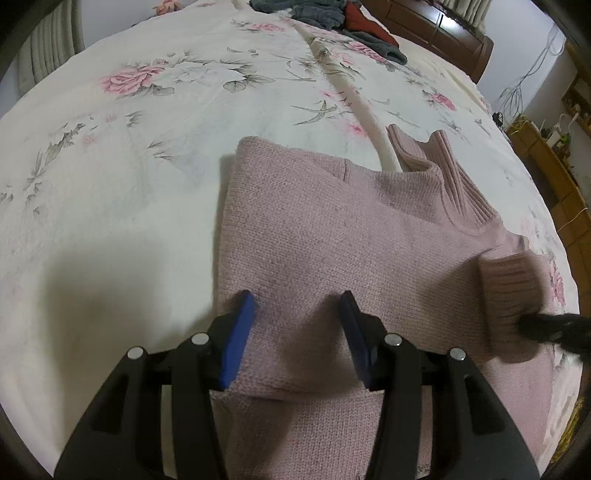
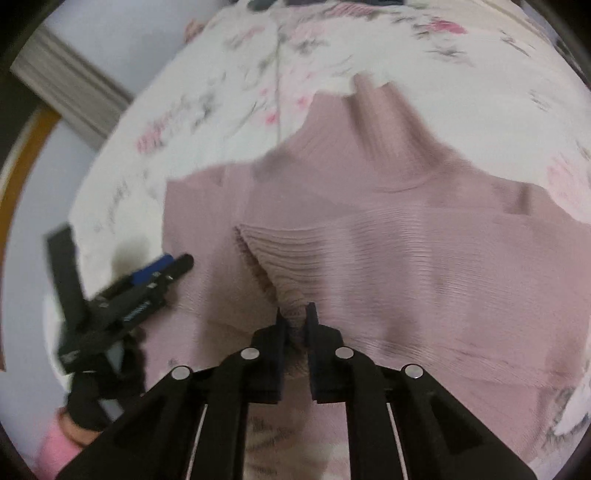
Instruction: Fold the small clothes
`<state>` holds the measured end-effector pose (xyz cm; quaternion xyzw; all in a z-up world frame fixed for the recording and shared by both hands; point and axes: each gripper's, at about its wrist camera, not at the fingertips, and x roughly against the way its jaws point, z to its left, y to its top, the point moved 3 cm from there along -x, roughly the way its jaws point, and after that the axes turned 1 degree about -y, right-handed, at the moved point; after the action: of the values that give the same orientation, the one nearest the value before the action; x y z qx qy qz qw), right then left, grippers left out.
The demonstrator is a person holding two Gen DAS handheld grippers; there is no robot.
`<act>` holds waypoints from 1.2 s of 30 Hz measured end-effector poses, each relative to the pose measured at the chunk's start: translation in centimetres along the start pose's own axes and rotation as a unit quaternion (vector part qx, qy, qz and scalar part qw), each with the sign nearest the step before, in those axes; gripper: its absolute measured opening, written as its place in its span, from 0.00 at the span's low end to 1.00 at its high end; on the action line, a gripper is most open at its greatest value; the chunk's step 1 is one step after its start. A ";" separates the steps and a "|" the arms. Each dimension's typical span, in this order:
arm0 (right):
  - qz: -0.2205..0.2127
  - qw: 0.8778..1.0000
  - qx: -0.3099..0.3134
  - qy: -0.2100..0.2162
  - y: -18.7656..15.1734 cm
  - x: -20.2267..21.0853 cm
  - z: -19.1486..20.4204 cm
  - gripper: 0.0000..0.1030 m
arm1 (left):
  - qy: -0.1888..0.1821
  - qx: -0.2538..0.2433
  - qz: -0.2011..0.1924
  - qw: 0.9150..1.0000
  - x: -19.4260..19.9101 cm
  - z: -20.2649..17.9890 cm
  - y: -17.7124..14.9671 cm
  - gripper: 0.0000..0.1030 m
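Right claw (image 2: pixel 295 314) pinches the soft, floppy pink sweater's (image 1: pixel 332 229) ribbed cuff (image 2: pixel 284 266); left claw (image 1: pixel 297 306) gapes wide above its body.

1. The right wrist view is motion-blurred: the floral bedspread (image 2: pixel 229 92) and the sweater's (image 2: pixel 406 258) turtleneck at twelve o'clock smear into streaks.
2. The right gripper (image 1: pixel 554 326) shows at four o'clock in the left wrist view as a dark blur, cut by the frame edge.
3. The pile of dark clothes (image 1: pixel 325 14) at twelve o'clock is cropped.
4. The sweater's hem runs under the left gripper (image 1: pixel 299 306), hidden.
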<state>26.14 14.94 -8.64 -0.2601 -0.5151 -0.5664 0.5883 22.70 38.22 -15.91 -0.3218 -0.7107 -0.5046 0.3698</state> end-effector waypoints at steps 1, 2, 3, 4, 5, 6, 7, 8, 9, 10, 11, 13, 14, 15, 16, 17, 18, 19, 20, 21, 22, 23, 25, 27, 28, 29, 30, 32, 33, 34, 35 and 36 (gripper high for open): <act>-0.006 1.000 -0.012 0.006 -0.1 1.1 -1.0 0.09 | 0.001 -0.001 0.000 1.000 0.0 0.0 0.0 0.47; -0.010 1.000 -0.019 0.010 0.0 1.7 -1.5 0.09 | 0.001 -0.001 0.000 1.000 0.0 0.0 0.0 0.47; -0.016 0.999 -0.032 0.016 -0.1 2.9 -2.8 0.09 | 0.002 -0.002 0.000 1.000 0.0 0.0 0.0 0.47; -0.019 0.999 -0.038 0.018 -0.3 3.6 -3.4 0.09 | 0.002 -0.002 0.001 1.000 0.0 0.0 0.0 0.47; -0.025 0.998 -0.047 0.018 -0.4 4.6 -4.7 0.09 | 0.002 -0.002 0.001 1.000 0.0 0.0 0.0 0.47; -0.028 0.998 -0.052 0.017 -0.2 5.0 -5.0 0.09 | 0.003 -0.002 0.001 1.000 0.0 0.0 0.1 0.47; -0.032 0.998 -0.058 0.015 -0.1 5.6 -5.8 0.09 | 0.005 -0.004 0.001 1.000 0.0 0.0 0.0 0.47; -0.036 0.997 -0.064 0.011 -0.1 6.5 -7.0 0.09 | 0.006 -0.005 0.002 1.000 0.0 -0.1 0.0 0.47; -0.040 0.997 -0.072 0.005 0.0 7.1 -8.3 0.09 | 0.008 -0.007 0.002 1.000 0.0 -0.1 0.0 0.47; -0.043 0.996 -0.078 0.000 0.0 7.6 -9.4 0.09 | 0.009 -0.009 0.003 1.000 0.0 -0.1 0.1 0.47; -0.046 0.995 -0.086 -0.006 -0.1 8.2 -10.7 0.09 | 0.010 -0.010 0.004 1.000 0.0 -0.2 0.1 0.47; -0.047 0.994 -0.098 -0.015 -0.1 8.4 -12.4 0.09 | 0.010 -0.012 0.008 1.000 0.0 -0.2 0.2 0.47; -0.046 0.993 -0.108 -0.021 0.0 8.6 -13.8 0.09 | 0.010 -0.014 0.010 1.000 0.0 -0.2 0.3 0.47; -0.043 0.992 -0.114 -0.023 -0.1 8.6 -14.6 0.09 | 0.011 -0.016 0.012 1.000 0.0 -0.2 0.3 0.47; -0.037 0.991 -0.127 -0.024 -0.2 8.4 -15.9 0.09 | 0.012 -0.019 0.013 1.000 -0.1 -0.2 0.4 0.47; -0.031 0.990 -0.136 -0.021 -0.3 8.1 -16.6 0.09 | 0.014 -0.023 0.016 1.000 -0.1 -0.3 0.5 0.48; -0.020 0.989 -0.147 -0.015 -0.5 7.5 -17.7 0.09 | 0.017 -0.030 0.018 0.999 -0.2 -0.4 0.6 0.49; -0.013 0.988 -0.156 -0.015 -0.8 7.0 -18.5 0.09 | 0.019 -0.034 0.020 0.999 -0.2 -0.4 0.6 0.49; -0.002 0.986 -0.165 -0.017 -1.2 6.4 -19.5 0.09 | 0.020 -0.038 0.022 0.999 -0.3 -0.5 0.7 0.49; 0.006 0.985 -0.170 -0.016 -1.5 5.9 -20.1 0.09 | 0.022 -0.042 0.024 0.999 -0.3 -0.6 0.7 0.50; 0.015 0.984 -0.178 -0.017 -2.0 5.1 -20.8 0.09 | 0.025 -0.047 0.027 0.998 -0.4 -0.7 0.8 0.50; 0.025 0.983 -0.180 -0.019 -2.4 4.4 -21.2 0.09 | 0.027 -0.049 0.028 0.998 -0.4 -0.8 0.8 0.50; 0.032 0.984 -0.177 -0.014 -2.9 3.8 -21.5 0.10 | 0.032 -0.052 0.032 0.998 -0.3 -0.9 0.9 0.50; 0.028 0.985 -0.166 -0.027 -3.0 4.3 -21.4 0.12 | 0.041 -0.050 0.030 0.997 0.3 -1.1 1.1 0.50; 0.018 0.987 -0.153 -0.049 -2.8 5.0 -21.1 0.13 | 0.050 -0.053 0.020 0.997 0.8 -1.4 1.3 0.49; 0.007 0.988 -0.140 -0.071 -2.6 5.7 -20.8 0.17 | 0.053 -0.057 0.011 0.997 1.2 -1.8 1.5 0.49; -0.012 0.988 -0.122 -0.098 -2.4 6.7 -20.4 0.18 | 0.054 -0.066 -0.003 0.996 1.8 -2.4 1.7 0.49; -0.043 0.989 -0.088 -0.108 -1.9 8.2 -19.1 0.19 | 0.046 -0.080 -0.028 0.995 2.8 -3.9 2.1 0.49; -0.045 0.991 -0.079 -0.101 -1.7 8.3 -18.6 0.19 | 0.040 -0.085 -0.034 0.995 3.1 -4.7 2.2 0.49; -0.046 0.993 -0.069 -0.087 -1.6 8.3 -17.9 0.19 | 0.034 -0.090 -0.039 0.995 3.1 -5.4 2.3 0.49; -0.042 0.995 -0.062 -0.071 -1.5 7.9 -17.3 0.19 | 0.029 -0.093 -0.040 0.994 3.1 -6.0 2.3 0.50; -0.035 0.996 -0.058 -0.061 -1.5 7.3 -16.9 0.19 | 0.020 -0.099 -0.035 0.994 2.7 -6.9 2.2 0.51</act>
<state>28.76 -3.32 -8.06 -0.3098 -0.5245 -0.5990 0.5198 24.49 32.46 -11.11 -0.3218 -0.6602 -0.5916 0.3326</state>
